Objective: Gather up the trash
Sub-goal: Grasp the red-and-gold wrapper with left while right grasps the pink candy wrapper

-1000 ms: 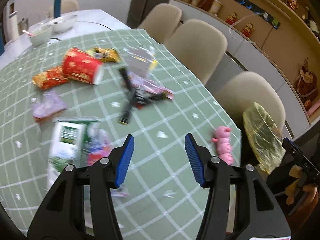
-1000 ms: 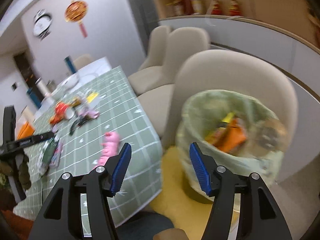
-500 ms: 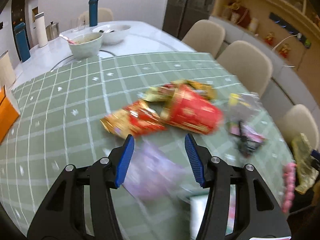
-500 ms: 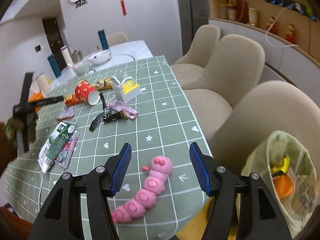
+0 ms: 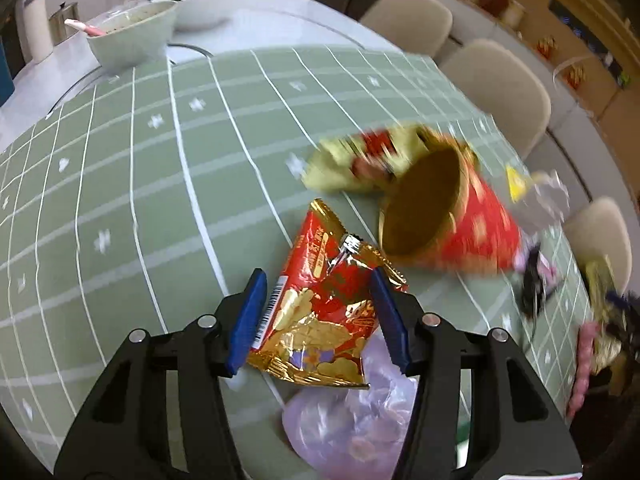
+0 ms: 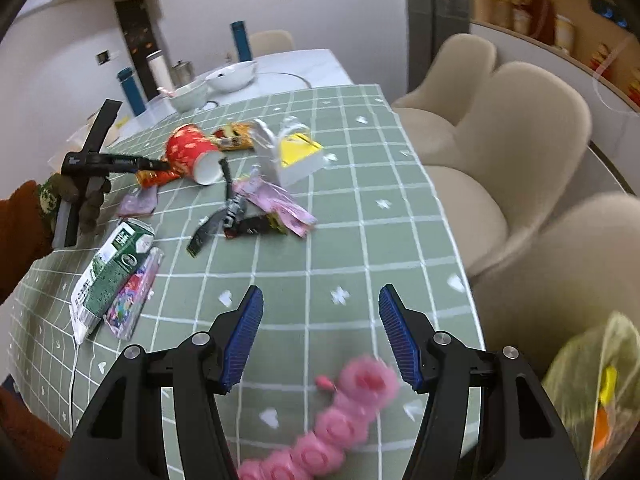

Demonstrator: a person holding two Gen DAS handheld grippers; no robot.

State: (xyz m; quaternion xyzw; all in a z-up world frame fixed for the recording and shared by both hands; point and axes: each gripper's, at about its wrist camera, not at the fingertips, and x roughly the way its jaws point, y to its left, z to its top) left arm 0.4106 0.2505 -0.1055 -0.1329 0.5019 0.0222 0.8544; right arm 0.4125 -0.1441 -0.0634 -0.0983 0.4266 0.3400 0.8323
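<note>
Left hand-held gripper point(image 5: 318, 312) is seen with its jaws spread on either side of a red and gold snack wrapper point(image 5: 320, 312) lying on the desk point(image 5: 140, 184); the blue pads point(image 5: 246, 318) stand just beside the wrapper's edges, and whether they press on it cannot be told. Beneath the wrapper's near end a pale purple bag point(image 5: 352, 420) is partly covered and is cut off behind the gripper body. Right hand-held gripper point(image 6: 320, 334) is held released over the near edge of the desk, nothing between its jaws; below it a pink caterpillar toy point(image 6: 332, 428) is blurred and cut off at the bottom. At the lower right a yellowish trash bag point(image 6: 600, 396) is only partly seen, well apart from the wrapper.

Just beyond the wrapper a red paper cup point(image 5: 444, 216) lies on its side, smeared by blur, with a yellow-green packet point(image 5: 348, 164) behind it. A green carton point(image 6: 112, 264), dark strips and pink wrappers point(image 6: 276, 204) and a white and yellow box point(image 6: 296, 156) are scattered nearer the middle.

A green checked cloth point(image 6: 360, 220) covers the desk; at its far end a pale green bowl point(image 5: 132, 36) stands on bare white top. Beige chairs point(image 6: 520, 128) line the right side, with shelves behind.
</note>
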